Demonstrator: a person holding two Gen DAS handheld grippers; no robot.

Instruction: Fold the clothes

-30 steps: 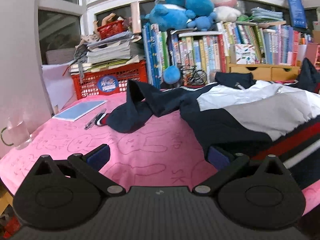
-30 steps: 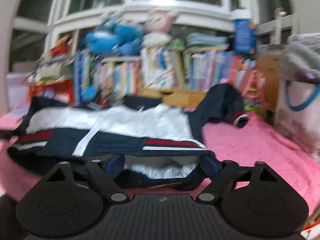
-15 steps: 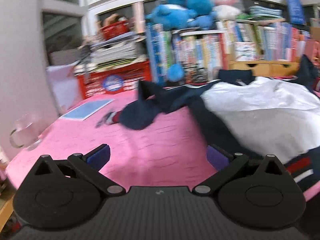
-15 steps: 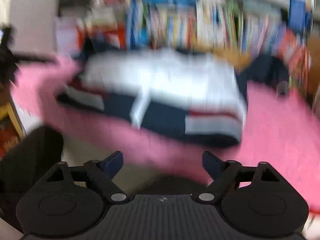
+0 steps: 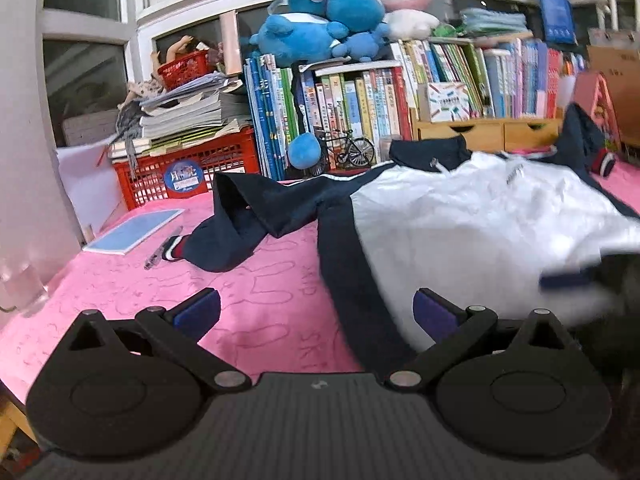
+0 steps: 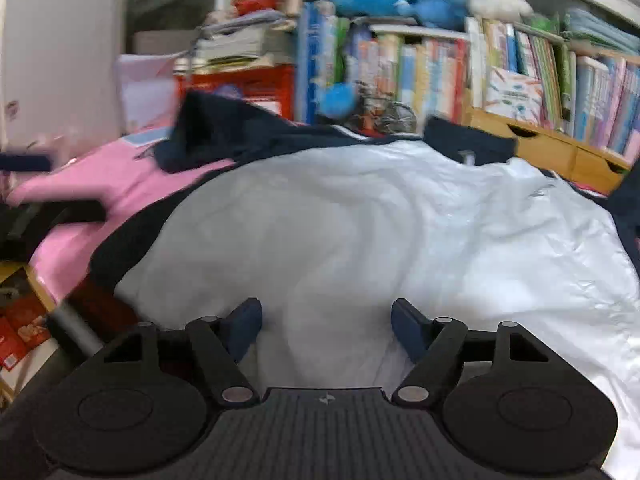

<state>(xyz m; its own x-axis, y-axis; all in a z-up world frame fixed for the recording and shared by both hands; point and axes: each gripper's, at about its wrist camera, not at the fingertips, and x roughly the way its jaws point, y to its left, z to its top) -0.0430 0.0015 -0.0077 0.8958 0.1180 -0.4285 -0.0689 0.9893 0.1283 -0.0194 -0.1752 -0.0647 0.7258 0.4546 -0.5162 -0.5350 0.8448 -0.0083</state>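
Note:
A navy and white jacket (image 5: 480, 232) lies spread on the pink cloth (image 5: 248, 304), white panel up, collar (image 5: 428, 152) towards the books. One navy sleeve (image 5: 240, 216) lies bunched to the left. My left gripper (image 5: 316, 312) is open just above the cloth and the jacket's navy side edge, gripping nothing. My right gripper (image 6: 326, 322) hangs low over the white panel (image 6: 360, 232). Its jaws are closing, with white fabric lying between the fingertips, not pinched. A red and grey striped hem (image 6: 84, 308) shows at the near left edge. The right gripper's blurred blue pad (image 5: 568, 280) appears in the left wrist view.
A blue booklet (image 5: 136, 232), a pen (image 5: 164, 248) and a glass mug (image 5: 20, 288) lie at the left. A red crate (image 5: 188, 172), rows of books (image 5: 360, 108), wooden drawers (image 5: 488, 136), a model bicycle (image 5: 352, 152) and plush toys (image 5: 320, 12) line the back.
My right gripper swung left and down, from the striped hem to low over the white panel. The striped band has left the left wrist view. The left gripper shifted slightly.

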